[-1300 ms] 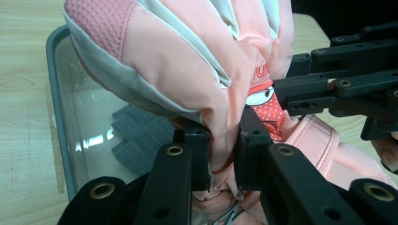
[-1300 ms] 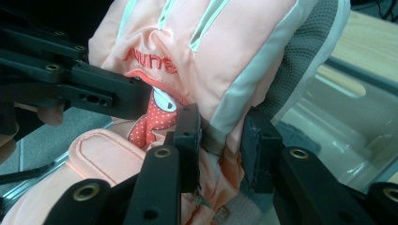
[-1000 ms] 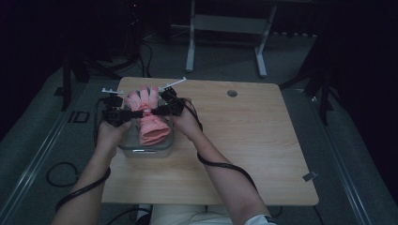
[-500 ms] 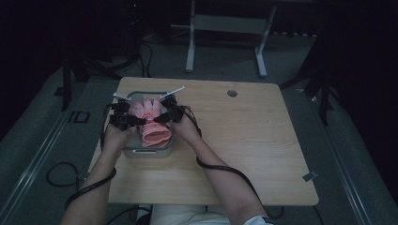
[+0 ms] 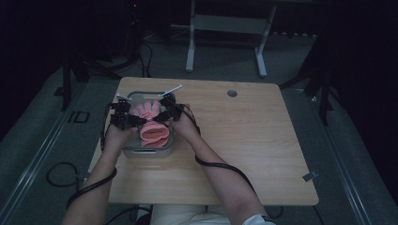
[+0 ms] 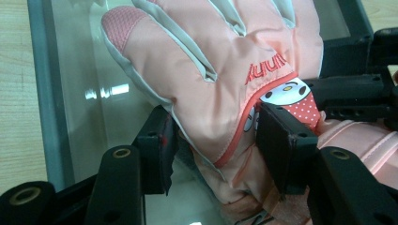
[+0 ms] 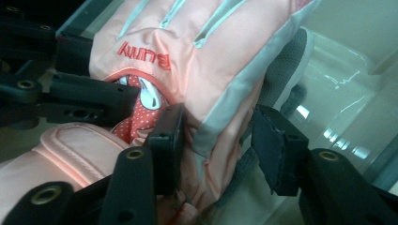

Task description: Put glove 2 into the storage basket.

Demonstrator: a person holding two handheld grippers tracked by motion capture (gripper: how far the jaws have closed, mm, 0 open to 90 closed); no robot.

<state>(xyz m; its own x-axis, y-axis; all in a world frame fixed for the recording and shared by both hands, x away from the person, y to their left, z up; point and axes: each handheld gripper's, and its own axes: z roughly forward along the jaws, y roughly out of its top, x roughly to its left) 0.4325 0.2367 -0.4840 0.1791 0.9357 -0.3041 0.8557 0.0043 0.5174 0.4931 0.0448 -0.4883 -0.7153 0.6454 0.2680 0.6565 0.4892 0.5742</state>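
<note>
A pink padded glove (image 5: 152,123) lies in a clear rectangular container (image 5: 141,152) at the table's left side, fingers pointing away. My left gripper (image 5: 136,121) straddles the glove's (image 6: 211,51) thumb-side edge near the cuff. Its jaws have just been opening, and the pads stand slightly off the fabric (image 6: 218,145). My right gripper (image 5: 160,117) straddles the glove's (image 7: 206,42) opposite edge. Its jaws have also just been opening, with a gap showing beside the far pad (image 7: 218,145). Each gripper view shows the other gripper across the glove.
The container's glass wall (image 6: 70,93) rises close beside the left jaws, and its floor and wall (image 7: 347,93) lie beside the right jaws. A round cable hole (image 5: 232,93) is at the table's back. The wooden tabletop (image 5: 244,140) stretches right. Cables trail off the front edge.
Both hands came down with the glove, which was held above the container and now rests inside it. Both sets of jaws have spread apart off the glove.
</note>
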